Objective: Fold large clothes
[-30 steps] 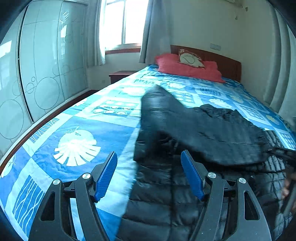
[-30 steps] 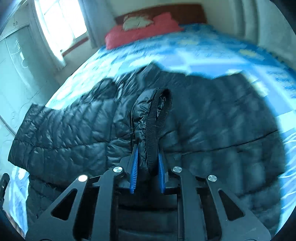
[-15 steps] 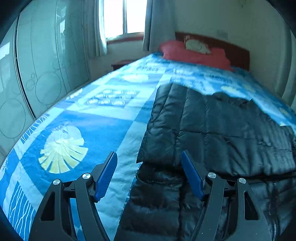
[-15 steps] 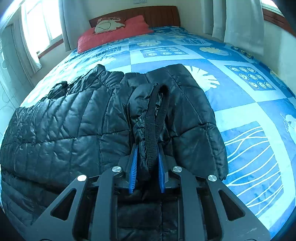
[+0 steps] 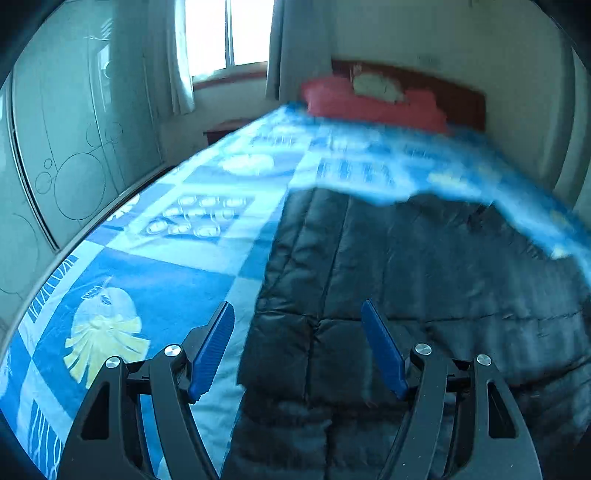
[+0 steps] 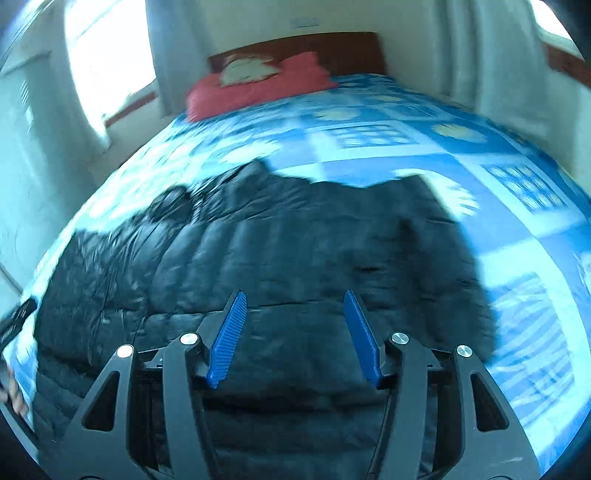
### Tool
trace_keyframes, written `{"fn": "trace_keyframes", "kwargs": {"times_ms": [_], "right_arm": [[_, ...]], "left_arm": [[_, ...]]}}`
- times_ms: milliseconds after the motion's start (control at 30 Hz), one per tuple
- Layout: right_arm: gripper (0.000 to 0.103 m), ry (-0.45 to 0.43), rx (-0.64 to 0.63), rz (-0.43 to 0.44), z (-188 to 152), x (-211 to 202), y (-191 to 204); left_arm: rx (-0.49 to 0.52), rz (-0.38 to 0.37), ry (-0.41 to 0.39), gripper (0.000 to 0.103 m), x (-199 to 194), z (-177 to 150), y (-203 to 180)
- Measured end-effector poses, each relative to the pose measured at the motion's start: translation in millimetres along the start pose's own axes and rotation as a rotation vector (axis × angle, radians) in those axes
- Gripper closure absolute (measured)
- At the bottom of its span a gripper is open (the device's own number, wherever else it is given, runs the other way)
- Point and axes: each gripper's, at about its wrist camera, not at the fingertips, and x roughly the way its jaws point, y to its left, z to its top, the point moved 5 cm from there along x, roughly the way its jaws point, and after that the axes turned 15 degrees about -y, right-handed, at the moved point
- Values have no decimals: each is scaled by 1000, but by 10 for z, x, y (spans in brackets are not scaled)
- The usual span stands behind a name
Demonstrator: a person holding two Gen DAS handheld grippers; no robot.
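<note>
Left gripper: jaws apart, empty, over the jacket's left edge.
Right gripper: jaws apart, empty.
Jacket: black, quilted, flat on the bed; likely light, soft, slippery; best gripped at hem or cuff.

the jacket lies spread on the bed, filling the left wrist view from 12 to 5 o'clock. bare bed cover runs from 7 to 11 o'clock. the pillow sits at 12 o'clock at the far end of the bed, against the headboard. the window stands at 11 o'clock, the wardrobe at 9 o'clock beside the bed. the left hand-held gripper straddles the jacket's near left edge; the right hand-held gripper hangs over the jacket's middle.
</note>
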Motion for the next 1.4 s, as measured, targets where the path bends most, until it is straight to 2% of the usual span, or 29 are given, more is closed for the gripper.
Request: {"fn": "trace_keyframes", "kwargs": {"times_ms": [67,133,333,400,467,533,633,733,800,867,933,1033,1233,1333,1400], "right_arm": [[47,91,-50,-19,-205,207,65],[45,75,-59,-20,-303,264,65],[45,71,-32,2,-212,195,4],[44,39,-11,15,-70,87,-19],[39,-3,1,10,87,72,-8],[35,-30,2,-7,276,140,7],[35,-39,-15,-34,455,394,23],[35,-13,-52,-66,432,698,7],[34,34,-67,-79,289,911,-38],[30,30,-60,-67,204,981,-63],[29,26,-55,-62,175,996,-71],[28,28,-47,-53,156,1016,-84],[28,4,-33,-58,225,907,-91],[28,-10,-3,-37,212,650,-77],[28,-21,-28,-56,145,467,-77]], "left_arm": [[-4,13,85,33,217,-182,15],[-43,-14,142,32,349,-333,46],[-65,-29,158,33,285,-295,113],[-64,-32,126,33,110,-171,127],[-73,-52,44,33,-58,35,129],[-79,-56,-8,33,-65,220,120],[-105,-49,-21,33,208,417,71],[-112,-22,-5,33,582,432,5],[-73,4,30,33,779,358,-38],[-18,13,110,30,1022,194,-90],[-39,9,142,25,1115,84,-47],[-76,-11,150,23,1156,3,10],[-71,14,151,24,1056,77,15],[-187,-23,149,24,791,117,132],[-190,-39,113,24,602,99,185]]}}
